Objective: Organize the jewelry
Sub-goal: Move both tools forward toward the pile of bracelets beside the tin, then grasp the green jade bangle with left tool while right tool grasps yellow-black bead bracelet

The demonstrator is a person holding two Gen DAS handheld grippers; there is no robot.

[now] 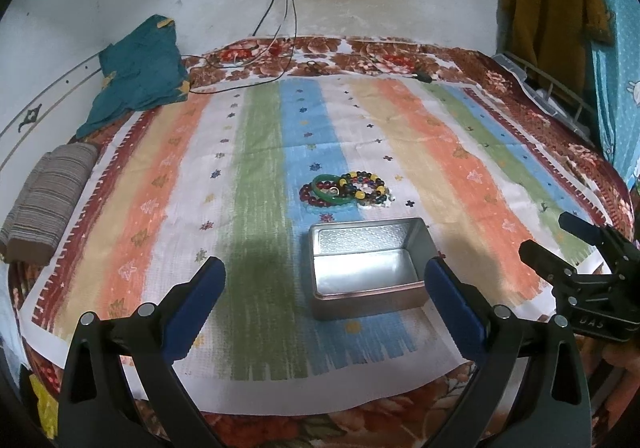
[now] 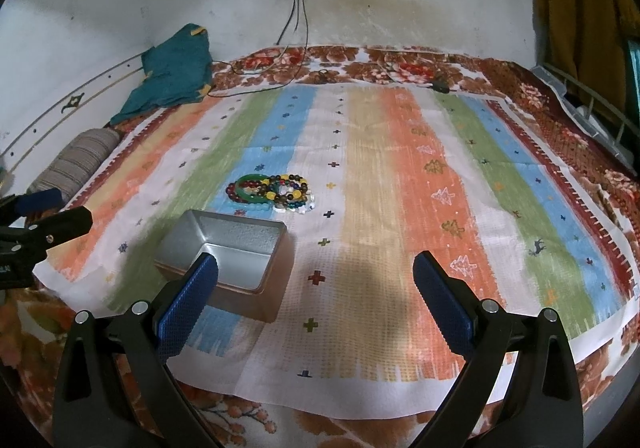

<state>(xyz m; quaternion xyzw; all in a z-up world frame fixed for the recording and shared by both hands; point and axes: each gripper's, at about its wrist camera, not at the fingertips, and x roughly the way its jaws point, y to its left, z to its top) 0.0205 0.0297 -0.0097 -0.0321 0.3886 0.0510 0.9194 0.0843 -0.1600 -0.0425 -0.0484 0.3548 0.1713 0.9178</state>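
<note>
A pile of bead bracelets and a green bangle lies on the striped cloth, also in the right wrist view. An open, empty metal tin sits just in front of the pile; it shows in the right wrist view too. My left gripper is open and empty, held above the cloth in front of the tin. My right gripper is open and empty, to the right of the tin; it also shows at the right edge of the left wrist view.
A teal cloth and a striped folded bundle lie at the bed's left side. Cables hang from a wall socket onto the far edge. A metal rail and hanging clothes stand at the right.
</note>
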